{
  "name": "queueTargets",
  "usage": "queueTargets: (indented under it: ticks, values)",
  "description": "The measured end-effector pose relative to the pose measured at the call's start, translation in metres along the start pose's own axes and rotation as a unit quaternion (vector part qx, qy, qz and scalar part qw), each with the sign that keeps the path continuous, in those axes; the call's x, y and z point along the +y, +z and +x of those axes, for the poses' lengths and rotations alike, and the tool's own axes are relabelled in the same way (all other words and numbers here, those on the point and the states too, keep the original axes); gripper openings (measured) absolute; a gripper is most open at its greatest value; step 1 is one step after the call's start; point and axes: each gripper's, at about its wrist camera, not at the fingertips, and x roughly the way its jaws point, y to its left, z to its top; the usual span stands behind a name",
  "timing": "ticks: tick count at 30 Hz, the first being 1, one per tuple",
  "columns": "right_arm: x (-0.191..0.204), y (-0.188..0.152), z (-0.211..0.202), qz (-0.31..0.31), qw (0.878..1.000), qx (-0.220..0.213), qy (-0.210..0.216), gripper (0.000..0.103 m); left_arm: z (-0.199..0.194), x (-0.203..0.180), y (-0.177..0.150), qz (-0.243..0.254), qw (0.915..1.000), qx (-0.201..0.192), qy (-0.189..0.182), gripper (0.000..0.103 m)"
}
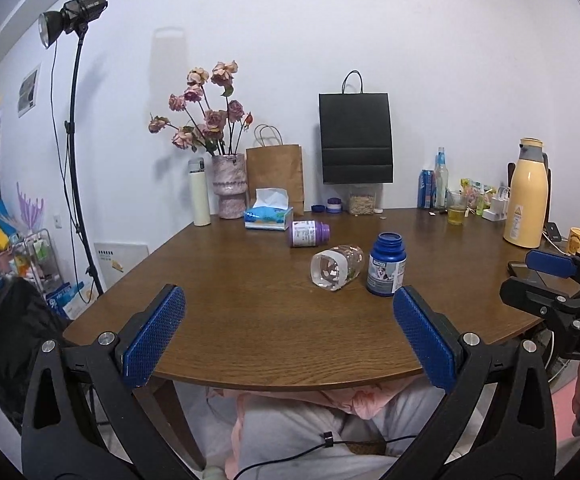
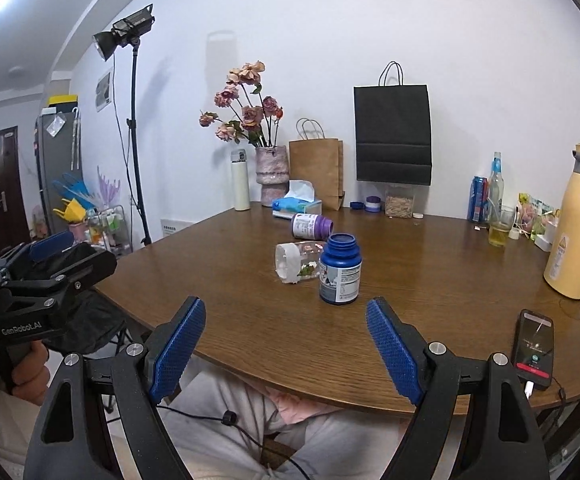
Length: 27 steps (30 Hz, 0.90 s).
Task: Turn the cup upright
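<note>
A clear glass cup (image 1: 336,267) lies on its side on the brown table (image 1: 226,280), its thick base turned toward me; the right wrist view shows the cup (image 2: 296,261) half hidden behind a blue bottle (image 2: 340,270). My left gripper (image 1: 288,334) hangs open over the table's near edge, well short of the cup, with nothing between its blue pads. The right gripper (image 2: 286,346) is open too, at the front edge, empty. In the left wrist view the right gripper (image 1: 554,276) shows from the side at the far right.
The upright blue bottle (image 1: 386,266) stands right beside the cup. A purple bottle (image 1: 308,233) lies behind them. A tissue box (image 1: 268,216), vase with flowers (image 1: 230,186), paper bags, a yellow thermos (image 2: 576,226) and a phone (image 2: 534,348) line the back and right.
</note>
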Motion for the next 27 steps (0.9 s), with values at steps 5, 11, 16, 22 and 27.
queueTargets:
  ticks: [5, 11, 16, 22, 27]
  values:
    - [0.0020, 0.0016, -0.0015, -0.008, 1.000, -0.002, -0.002, 0.087, -0.0040, 0.0012, -0.0001, -0.003, 1.0000, -0.009, 0.003, 0.103]
    - [0.0038, 0.0025, 0.0001, -0.012, 1.000, 0.001, -0.002, 0.087, -0.0041, 0.0025, 0.0004, -0.005, 0.9999, -0.011, 0.006, 0.103]
    - [0.0030, 0.0029, 0.0002, -0.013, 1.000, 0.000, -0.002, 0.087, -0.0050, 0.0037, -0.0001, -0.007, 0.9999, -0.012, 0.007, 0.103]
    - [0.0031, 0.0038, 0.0009, -0.014, 1.000, -0.002, -0.003, 0.087, -0.0048, 0.0042, -0.0001, -0.007, 0.9999, -0.012, 0.006, 0.103]
    - [0.0036, 0.0041, 0.0010, -0.014, 1.000, -0.003, -0.004, 0.087, -0.0049, 0.0045, -0.0001, -0.007, 0.9999, -0.013, 0.007, 0.103]
